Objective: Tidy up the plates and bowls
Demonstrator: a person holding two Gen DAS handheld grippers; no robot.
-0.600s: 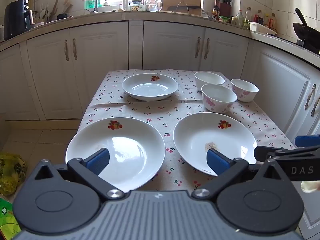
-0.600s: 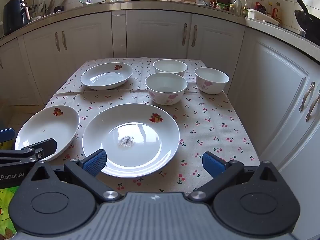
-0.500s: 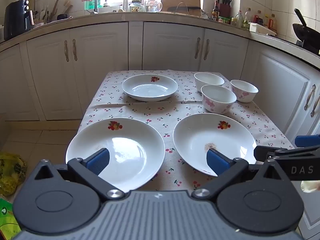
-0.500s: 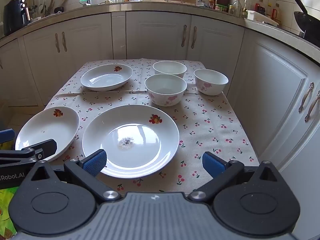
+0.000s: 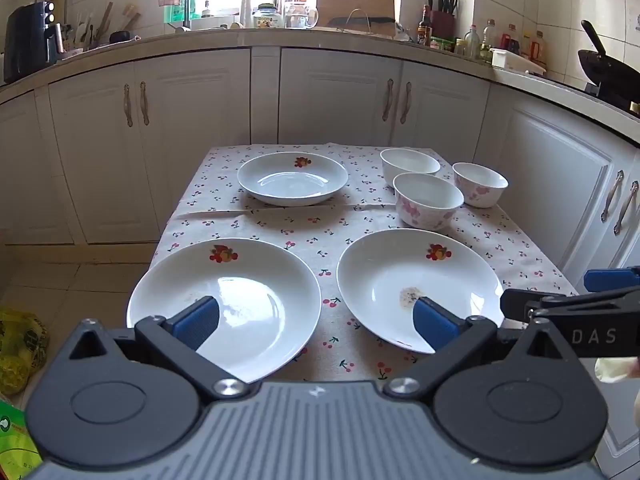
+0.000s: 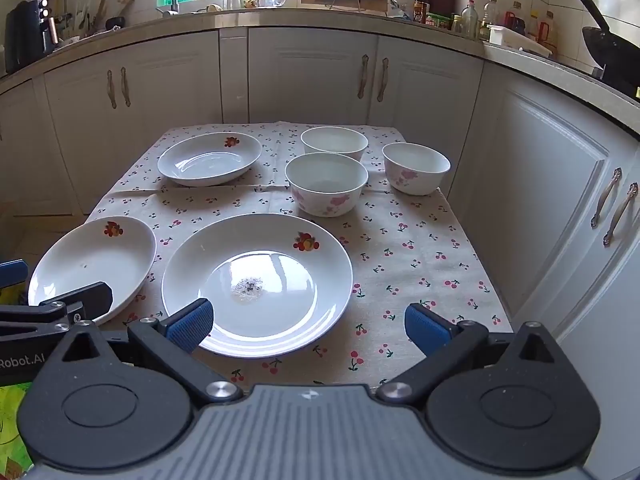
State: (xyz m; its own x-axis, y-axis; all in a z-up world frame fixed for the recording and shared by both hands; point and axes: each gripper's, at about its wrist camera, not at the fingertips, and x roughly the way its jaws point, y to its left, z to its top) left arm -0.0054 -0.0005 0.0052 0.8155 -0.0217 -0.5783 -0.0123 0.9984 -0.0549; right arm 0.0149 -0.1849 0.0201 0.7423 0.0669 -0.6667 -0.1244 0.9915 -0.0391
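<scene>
Your left gripper (image 5: pixel 316 322) is spread wide with nothing between its blue pads; it hangs over the near edge of the table (image 5: pixel 320 220), one pad above the near left plate (image 5: pixel 240 292), the other above the near right plate (image 5: pixel 404 280). Your right gripper (image 6: pixel 306 322) is just as wide and empty, its left pad over the rim of the near right plate (image 6: pixel 256 280), its right pad over bare cloth. The far plate (image 5: pixel 292 178) lies alone at the back left; three bowls (image 5: pixel 428 200) cluster at the back right, close together.

Only your left view shows the yellow bag (image 5: pixel 18 348) on the floor and a glimpse of a hand (image 5: pixel 616 368) at the right edge. Only your right view shows the dark specks (image 6: pixel 248 286) in the near right plate clearly.

Against the earlier frames, both views sit slightly closer to the table, with the dishes a little lower in the picture; no dish has shifted and both grippers are as wide as before.
</scene>
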